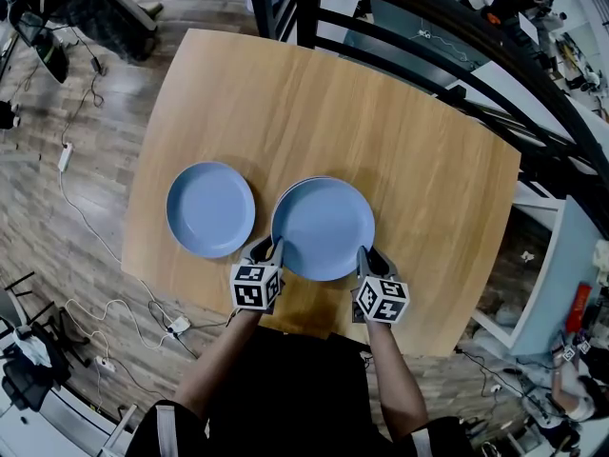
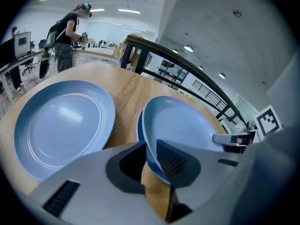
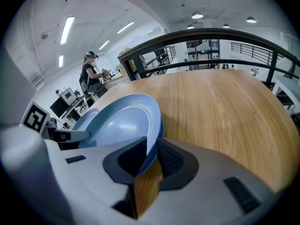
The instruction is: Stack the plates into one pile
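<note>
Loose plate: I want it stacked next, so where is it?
In the head view the loose plate lies on the table, just left of the held plate, close to the left gripper.

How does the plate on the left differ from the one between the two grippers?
The left plate lies untouched, while the gripped plate has its near rim pinched by the left gripper and the right gripper. The left plate rests alone on the table; the gripped plate sits over a third plate, whose rim peeks out beneath it. Both are round, light blue and face up.
</note>
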Motion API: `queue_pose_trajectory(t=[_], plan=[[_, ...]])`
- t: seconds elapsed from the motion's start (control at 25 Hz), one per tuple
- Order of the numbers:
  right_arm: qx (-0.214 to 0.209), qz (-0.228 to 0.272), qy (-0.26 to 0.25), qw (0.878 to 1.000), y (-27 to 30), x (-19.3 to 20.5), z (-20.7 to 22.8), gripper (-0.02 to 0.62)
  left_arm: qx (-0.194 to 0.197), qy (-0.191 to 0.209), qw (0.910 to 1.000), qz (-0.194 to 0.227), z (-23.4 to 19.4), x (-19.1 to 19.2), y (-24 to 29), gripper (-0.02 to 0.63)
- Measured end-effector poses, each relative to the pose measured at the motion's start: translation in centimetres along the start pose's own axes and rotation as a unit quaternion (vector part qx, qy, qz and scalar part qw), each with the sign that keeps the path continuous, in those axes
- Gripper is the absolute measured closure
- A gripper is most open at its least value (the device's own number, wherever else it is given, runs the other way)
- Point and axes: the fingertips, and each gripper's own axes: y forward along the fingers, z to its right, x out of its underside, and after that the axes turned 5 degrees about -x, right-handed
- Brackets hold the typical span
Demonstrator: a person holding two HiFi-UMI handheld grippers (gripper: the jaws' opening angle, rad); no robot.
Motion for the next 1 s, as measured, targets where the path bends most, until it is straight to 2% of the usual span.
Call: queue_pose_trajectory(t=[1.0], plan=[[0.009, -0.028, -0.001, 1.0, 1.2, 0.9, 0.6, 0.503, -0.014, 0.011, 0.9998, -0.007, 0.0, 0.2, 0.4, 0.512]])
